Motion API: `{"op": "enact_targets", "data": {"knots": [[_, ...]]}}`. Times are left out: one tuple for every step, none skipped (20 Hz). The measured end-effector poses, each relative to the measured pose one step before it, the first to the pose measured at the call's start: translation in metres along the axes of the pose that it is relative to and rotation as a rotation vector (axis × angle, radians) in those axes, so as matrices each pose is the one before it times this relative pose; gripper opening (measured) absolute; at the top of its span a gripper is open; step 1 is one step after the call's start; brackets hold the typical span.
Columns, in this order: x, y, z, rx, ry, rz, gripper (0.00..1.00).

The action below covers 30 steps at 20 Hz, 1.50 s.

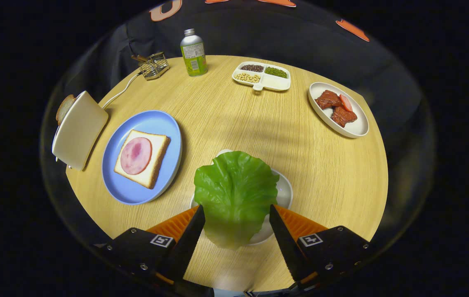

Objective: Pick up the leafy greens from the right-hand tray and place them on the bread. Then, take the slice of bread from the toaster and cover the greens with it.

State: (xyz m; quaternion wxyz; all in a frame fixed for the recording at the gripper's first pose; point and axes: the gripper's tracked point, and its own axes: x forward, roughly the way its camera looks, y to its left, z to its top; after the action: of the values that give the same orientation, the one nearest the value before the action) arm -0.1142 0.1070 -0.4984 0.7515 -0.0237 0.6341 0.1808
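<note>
Tool (236, 214) spread wide, gripping nothing; lettuce leaf (234, 194) lies between fingers on near tray (284, 190). Advise: descend, pinch leaf's near edge, avoid tray rim.

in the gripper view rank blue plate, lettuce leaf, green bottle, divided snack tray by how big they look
1. blue plate
2. lettuce leaf, which lies between the open gripper fingers, so nearness enlarges it
3. divided snack tray
4. green bottle, nearly alike

We count one lettuce leaf (235, 194), two bread slices, one on the blue plate (141, 156) and one in the toaster (78, 130), one ham round (136, 155), one bottle (193, 53), one divided tray (261, 76), and three plates in all.

The tool (236, 218) stands with its fingers spread either side of the leaf.
</note>
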Motion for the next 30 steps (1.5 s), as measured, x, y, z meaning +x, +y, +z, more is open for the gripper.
{"op": "enact_targets", "data": {"knots": [[0.00276,-0.00074,-0.00021,-0.00195,0.00806,-0.00074,0.95],[0.00299,-0.00006,-0.00016,-0.00084,0.00806,-0.00254,0.95],[0.00366,-0.00004,0.00015,0.00006,0.00652,-0.0014,0.95],[0.00319,0.00072,-0.00005,0.0012,0.0058,-0.0013,0.95],[0.00264,-0.00058,0.00031,0.0026,0.00475,-0.00657,0.94],[0.0031,-0.00014,-0.00028,0.00303,0.00739,-0.0036,0.92],[0.00286,0.00109,-0.00166,0.00207,0.01138,0.00346,0.9],[0.00197,0.00065,-0.00192,0.00252,0.01133,-0.00017,0.88],[0.0027,0.00001,-0.00071,0.00202,0.00675,-0.00183,0.86],[0.0021,-0.00066,-0.0008,0.00151,0.00658,-0.00534,0.84],[0.0022,-0.0005,-0.00219,0.00046,0.00893,-0.00971,0.81],[0.00177,-0.00037,-0.0019,0.00269,0.00932,-0.00578,0.79],[0.00105,0.00131,-0.00116,0.00874,0.00725,0.00447,0.75],[0.0004,0.0008,0.00072,0.0155,-0.00387,0.00477,0.74],[0.00028,0.00123,-0.00045,0.0137,0.00487,0.00645,0.7],[-0.00067,0.00002,-0.00046,0.01646,-0.00344,0.00188,0.68],[0.00016,-0.00027,0.00038,0.00753,0.00017,0.00176,0.67],[-0.00017,-0.00044,-0.00049,0.00154,-0.00088,-0.0008,0.65],[-0.00005,-0.00031,-0.00011,-0.00301,0.00117,-0.00079,0.64],[0.00052,0.0005,-0.00019,-0.00069,0.00285,-0.00099,0.64],[0.00021,0.00045,0.00006,0.00437,0.00188,-0.00189,0.62],[0.00006,-0.00032,-0.00008,0.00775,0.00345,-0.00246,0.6],[0.00004,-0.00039,0.00002,0.01367,0.00366,-0.00358,0.55],[0.00011,-0.00093,0.0003,0.01256,0.00246,-0.00595,0.51],[0.00004,-0.00019,-0.00034,0.01098,0.00215,-0.00432,0.43],[0.00016,-0.00004,0.00022,0.01092,0.00134,-0.00339,0.4],[-0.0003,-0.00054,-0.00022,0.01118,0.00169,-0.00415,0.33],[-0.00041,-0.00008,0.0002,0.00833,0.0008,-0.0029,0.28],[0.00013,0.0005,-0.0006,0.00813,0.002,-0.00141,0.22],[0.00004,-0.00048,0.00045,0.00558,-0.00013,-0.00249,0.21]]}}
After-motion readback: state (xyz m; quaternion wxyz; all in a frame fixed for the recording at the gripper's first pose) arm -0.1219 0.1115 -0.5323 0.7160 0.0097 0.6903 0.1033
